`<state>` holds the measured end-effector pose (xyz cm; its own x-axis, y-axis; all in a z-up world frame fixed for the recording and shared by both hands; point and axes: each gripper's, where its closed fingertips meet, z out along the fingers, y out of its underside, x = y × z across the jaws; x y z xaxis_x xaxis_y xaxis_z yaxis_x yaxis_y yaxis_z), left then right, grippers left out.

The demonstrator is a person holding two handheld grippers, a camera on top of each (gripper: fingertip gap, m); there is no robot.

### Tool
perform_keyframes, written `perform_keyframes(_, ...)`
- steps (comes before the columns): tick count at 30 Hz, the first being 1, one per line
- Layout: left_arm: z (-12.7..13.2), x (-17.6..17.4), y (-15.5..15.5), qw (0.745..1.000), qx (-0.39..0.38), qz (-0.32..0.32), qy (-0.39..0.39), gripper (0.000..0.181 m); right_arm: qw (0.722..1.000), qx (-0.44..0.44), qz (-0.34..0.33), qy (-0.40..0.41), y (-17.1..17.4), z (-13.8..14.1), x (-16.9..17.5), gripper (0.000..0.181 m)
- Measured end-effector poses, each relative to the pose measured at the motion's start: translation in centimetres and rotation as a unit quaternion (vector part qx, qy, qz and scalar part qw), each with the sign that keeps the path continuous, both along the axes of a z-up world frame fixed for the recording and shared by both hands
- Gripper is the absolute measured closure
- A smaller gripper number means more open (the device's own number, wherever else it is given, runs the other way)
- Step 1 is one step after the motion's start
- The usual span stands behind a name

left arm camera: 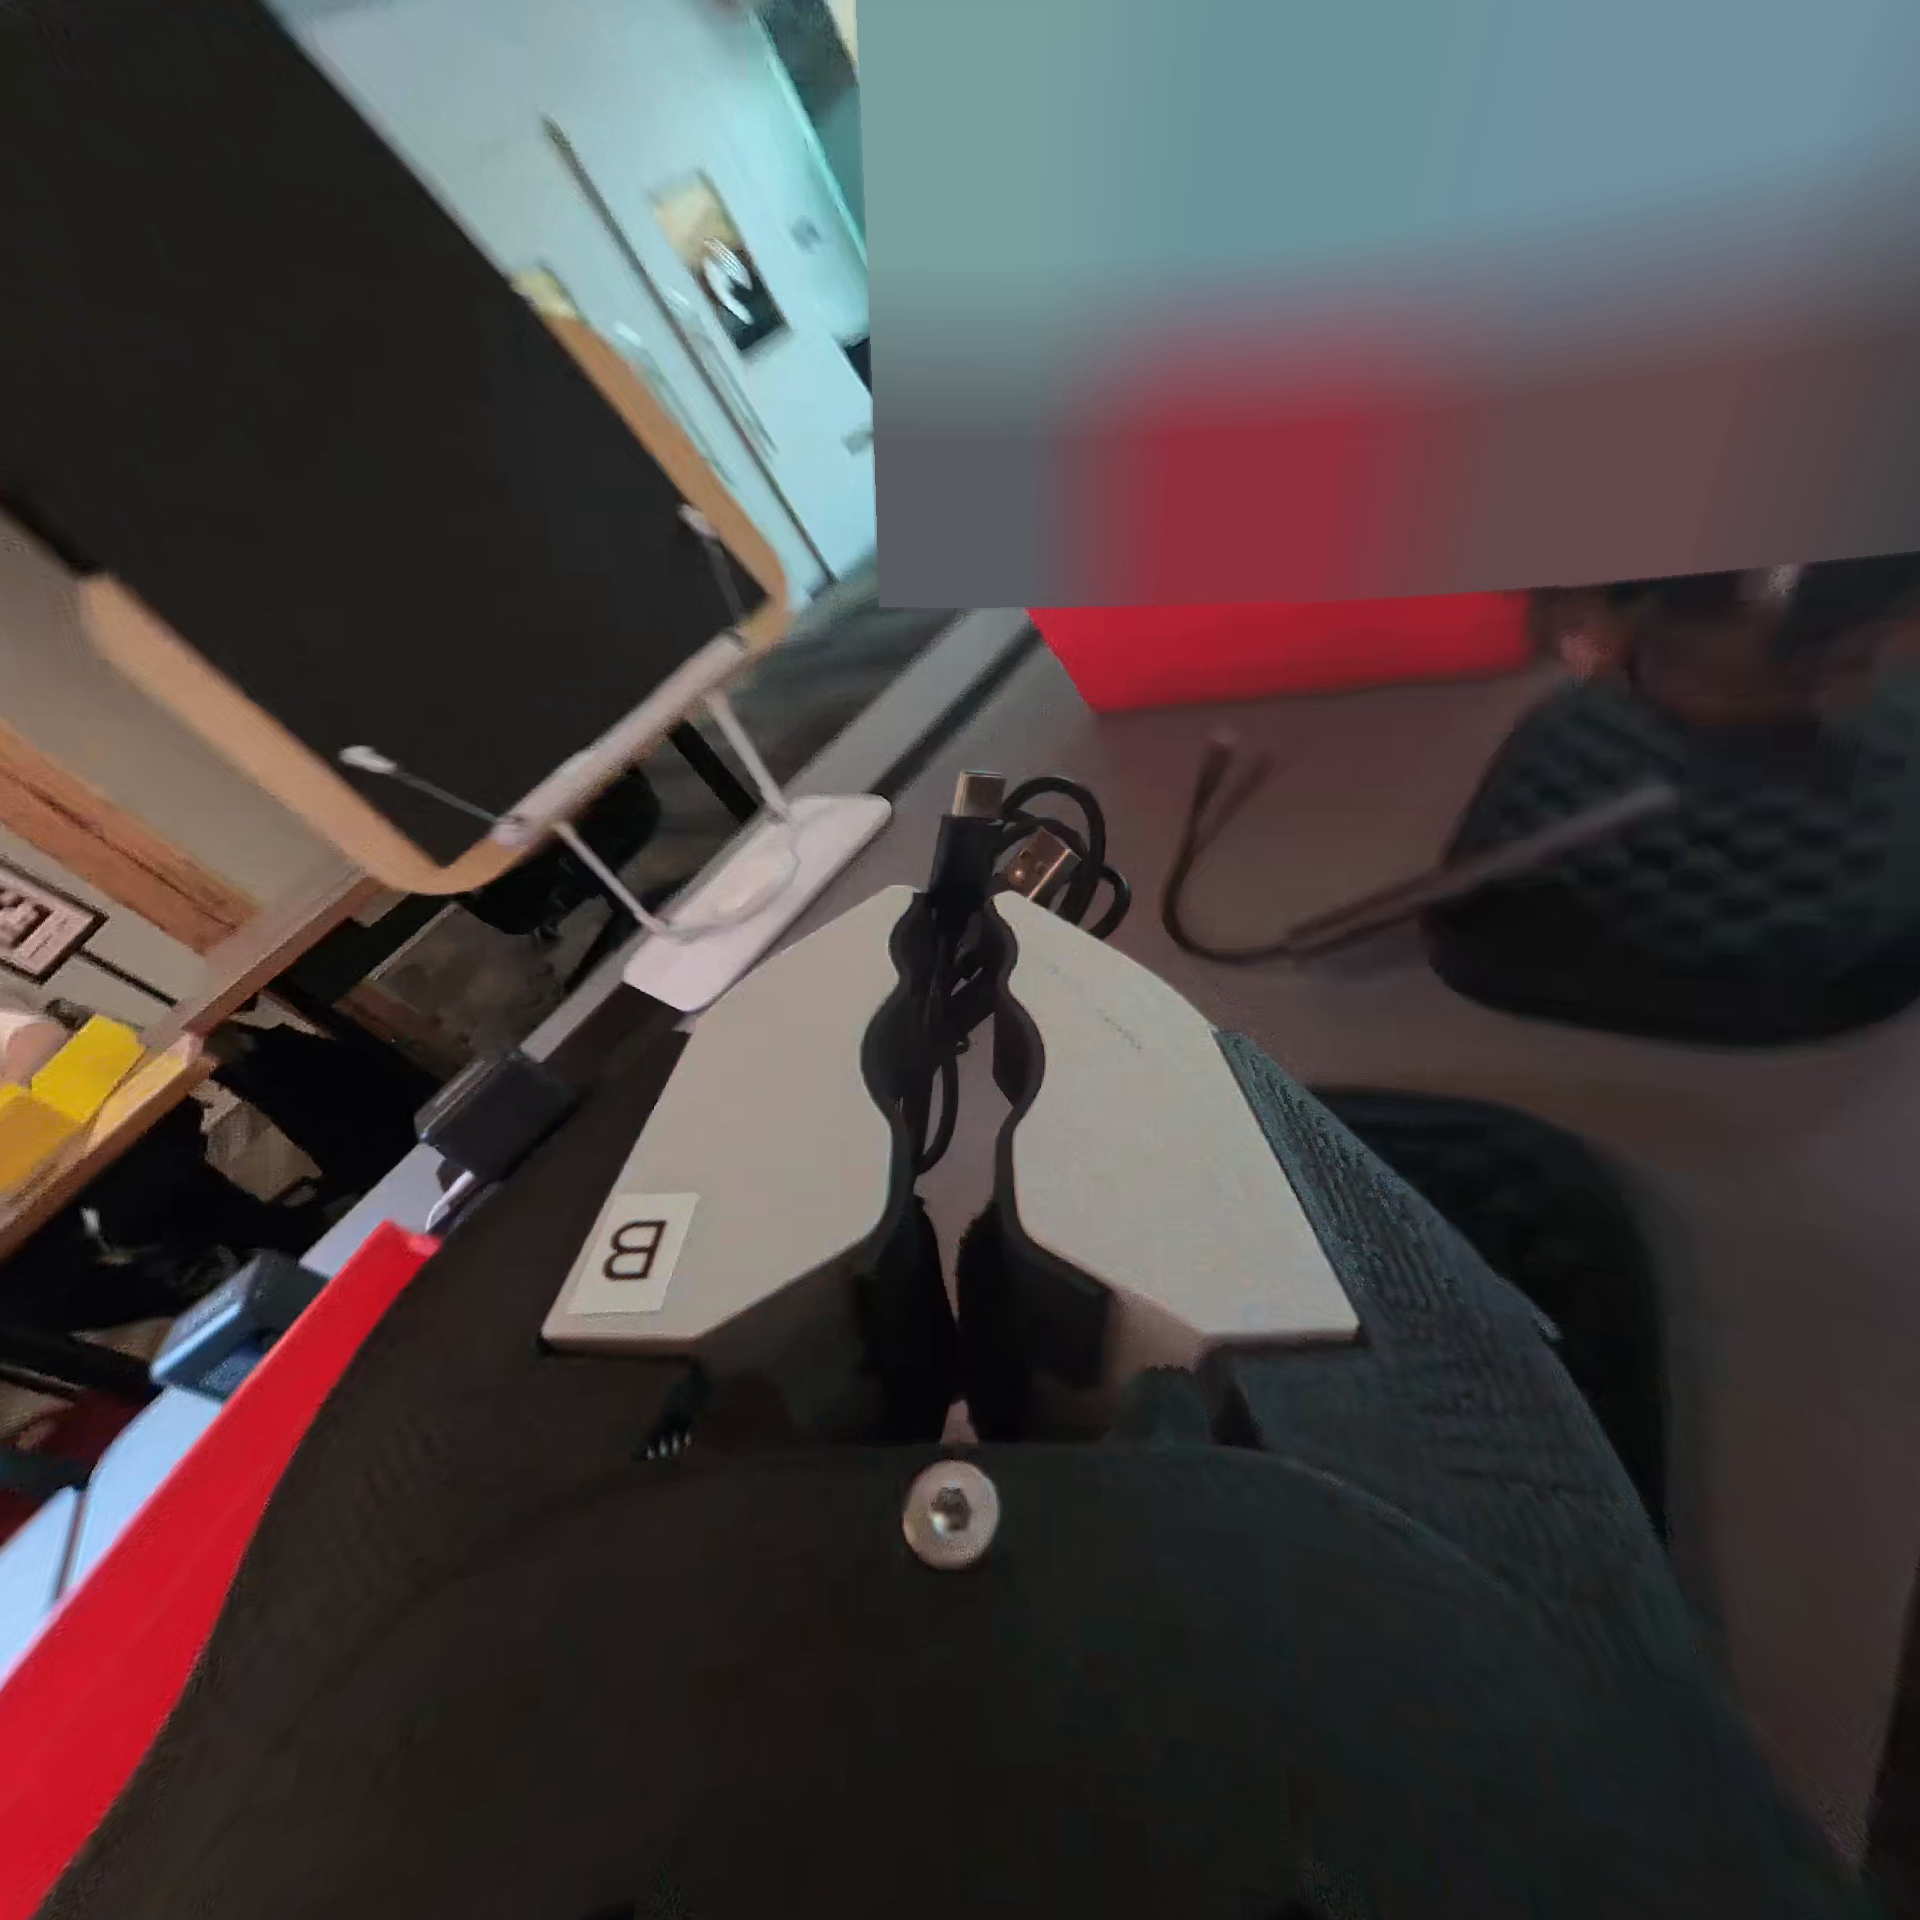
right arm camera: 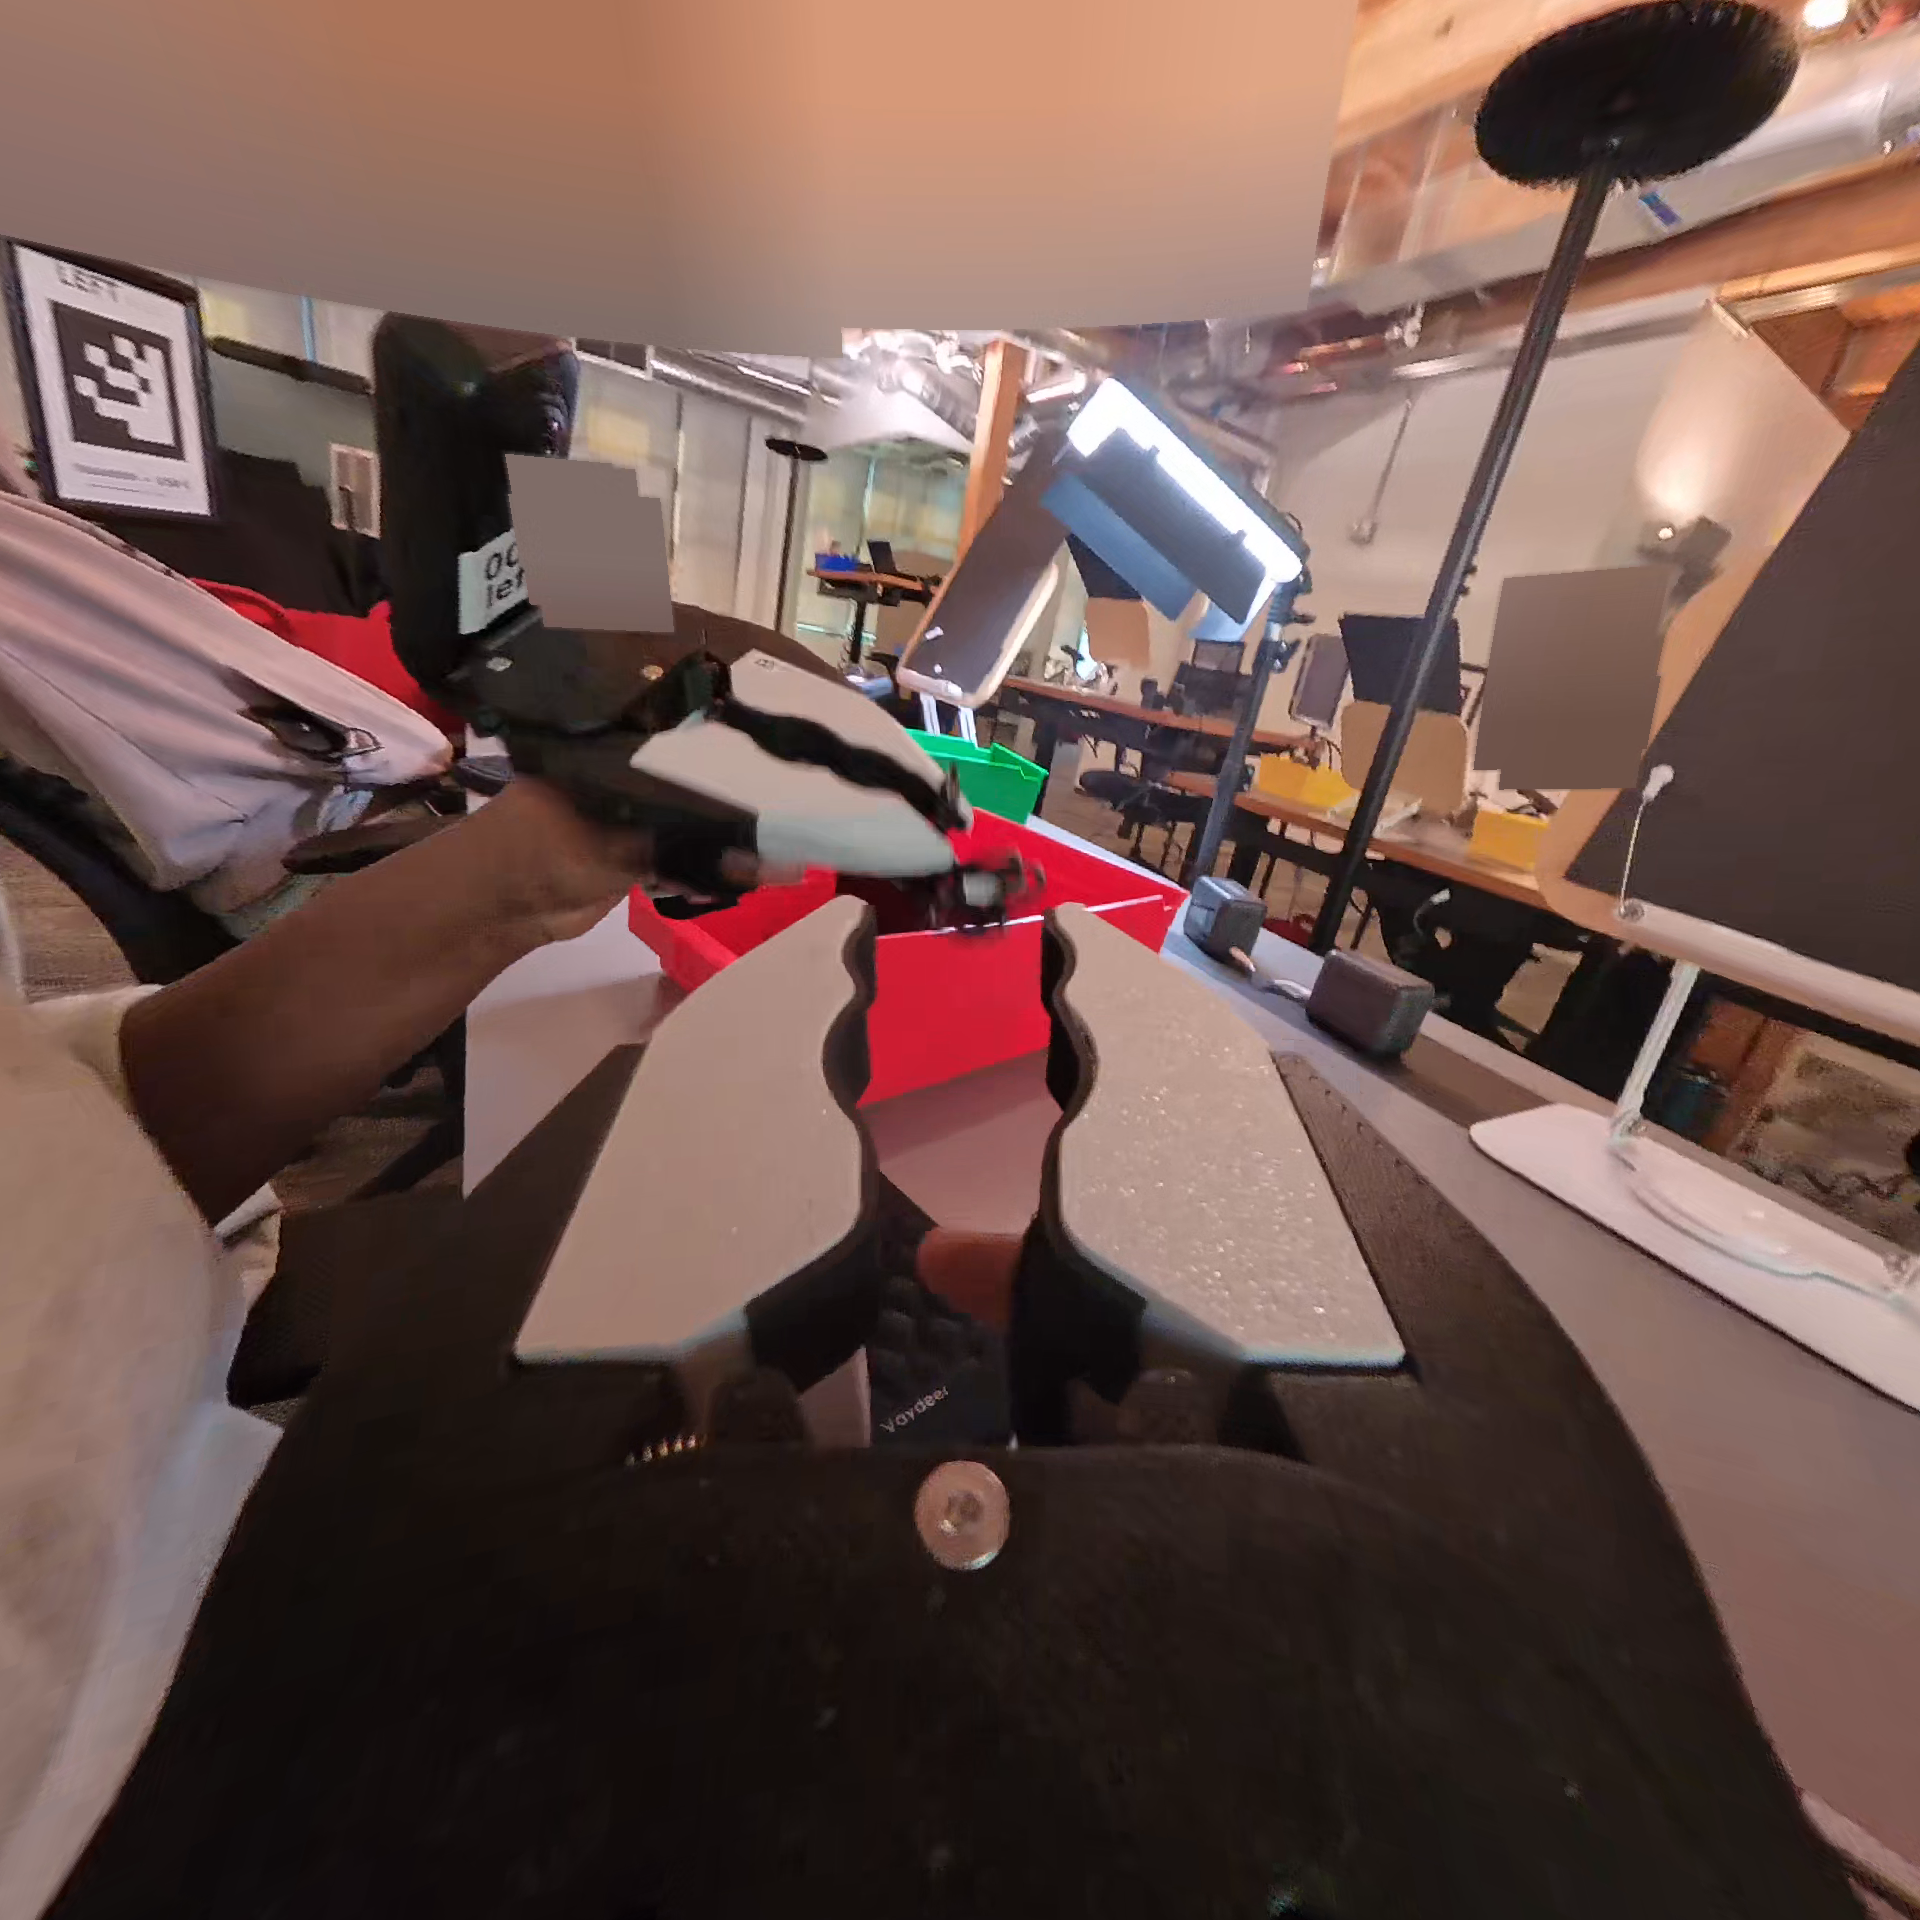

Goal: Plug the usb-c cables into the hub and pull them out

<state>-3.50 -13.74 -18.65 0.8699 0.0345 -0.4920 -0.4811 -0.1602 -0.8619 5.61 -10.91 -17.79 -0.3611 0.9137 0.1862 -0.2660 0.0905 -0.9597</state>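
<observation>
A: Where's the cable?

B: The black cable (left arm camera: 961, 940) is bundled and pinched between the fingers of the left gripper (left arm camera: 956, 914). Its coils and two plugs stick out past the fingertips, a small silver plug uppermost and a wider flat one just to its right. From the right wrist view the same bundle (right arm camera: 982, 888) hangs from that gripper (right arm camera: 951, 831), above the open top of the red bin (right arm camera: 956, 997).

A: So the left one is closed?

B: Yes, clamped down on the bundle, with the wavy black pads pressed against it on both sides.

A: And the right gripper?

B: The right gripper (right arm camera: 956, 935) stands with its jaws apart, a clear gap between the pads and nothing in it. Through the gap you see the red bin and the grey table (right arm camera: 1558, 1299).

A: Anything else nearby?

B: A second thin cable (left arm camera: 1226, 862) lies on the table, right of the held bundle, next to a black ridged pad (left arm camera: 1714, 862). A white stand (left arm camera: 758, 894) sits on the table's far edge. In the right wrist view two small grey blocks (right arm camera: 1369, 1000) rest right of the bin, and a green bin (right arm camera: 987, 774) shows behind it. I can't pick out a hub in either view.
</observation>
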Motion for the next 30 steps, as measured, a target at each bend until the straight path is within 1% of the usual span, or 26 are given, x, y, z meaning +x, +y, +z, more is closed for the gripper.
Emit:
perform_keyframes(1, -1.2, 1.1, 1.0, 0.999, -0.041, -0.011, 0.024, 0.174, 1.0, -0.006, -0.009, -0.008, 0.0, -0.2, -0.4, 0.163)
perform_keyframes(2, -2.2, 2.0, 1.8, 0.996, -0.073, -0.018, 0.043, 0.174, 1.0, -0.018, -0.016, -0.019, 0.1, -0.4, -0.7, 0.173)
perform_keyframes(3, -2.9, 2.7, 2.5, 0.994, -0.092, -0.022, 0.06, 0.174, 0.999, -0.031, -0.017, -0.032, 0.2, -0.8, -1.0, 0.175)
perform_keyframes(5, -3.5, 3.9, 3.4, 0.99, -0.103, -0.038, 0.086, 0.174, 0.996, -0.053, -0.016, -0.071, 0.6, -1.9, -1.6, 0.171)
perform_keyframes(8, -4.1, 5.6, 4.1, 0.987, -0.112, -0.072, 0.085, 0.174, 0.99, -0.084, 0.002, -0.114, 0.8, -3.2, -2.1, 0.162)
perform_keyframes(10, -4.5, 6.0, 4.3, 0.985, -0.12, -0.081, 0.091, 0.174, 0.987, -0.093, 0.006, -0.129, 0.8, -3.7, -2.4, 0.163)
perform_keyframes(13, -5.0, 6.0, 4.4, 0.982, -0.128, -0.075, 0.115, 0.174, 0.984, -0.089, 0.003, -0.153, 0.6, -4.6, -2.8, 0.177)
perform_keyframes(14, -5.1, 5.8, 4.5, 0.982, -0.127, -0.071, 0.123, 0.174, 0.983, -0.096, 0.002, -0.157, 0.7, -4.7, -2.8, 0.177)
perform_keyframes(16, -4.7, 5.8, 4.6, 0.983, -0.105, -0.068, 0.138, 0.174, 0.976, -0.146, 0.02, -0.158, 0.9, -4.4, -2.9, 0.177)
perform_keyframes(17, -4.4, 5.8, 4.7, 0.982, -0.086, -0.067, 0.151, 0.173, 0.968, -0.188, 0.038, -0.161, 1.0, -4.2, -2.9, 0.177)
perform_keyframes(19, -3.1, 5.5, 4.9, 0.978, -0.034, -0.046, 0.201, 0.15, 0.944, -0.27, 0.084, -0.171, 1.3, -3.9, -2.8, 0.177)
perform_keyframes(21, -2.5, 5.4, 4.9, 0.97, -0.011, -0.033, 0.241, 0.146, 0.921, -0.327, 0.116, -0.177, 1.6, -3.8, -2.8, 0.177)
perform_keyframes(22, -2.8, 5.7, 5.0, 0.968, -0.015, -0.048, 0.247, 0.147, 0.912, -0.344, 0.129, -0.181, 1.6, -3.8, -2.8, 0.177)
perform_keyframes(23, -3.1, 5.9, 5.1, 0.968, -0.019, -0.059, 0.243, 0.153, 0.904, -0.358, 0.142, -0.185, 1.5, -3.7, -2.8, 0.177)
perform_keyframes(25, -3.3, 6.0, 5.2, 0.971, -0.016, -0.068, 0.227, 0.161, 0.886, -0.388, 0.168, -0.192, 1.4, -3.6, -2.6, 0.177)
perform_keyframes(28, -3.3, 5.6, 5.0, 0.972, -0.014, -0.072, 0.224, 0.168, 0.861, -0.422, 0.196, -0.204, 1.5, -3.7, -2.6, 0.177)
perform_keyframes(30, -3.4, 5.8, 4.9, 0.973, -0.006, -0.085, 0.215, 0.169, 0.849, -0.435, 0.214, -0.209, 1.4, -3.8, -2.5, 0.177)
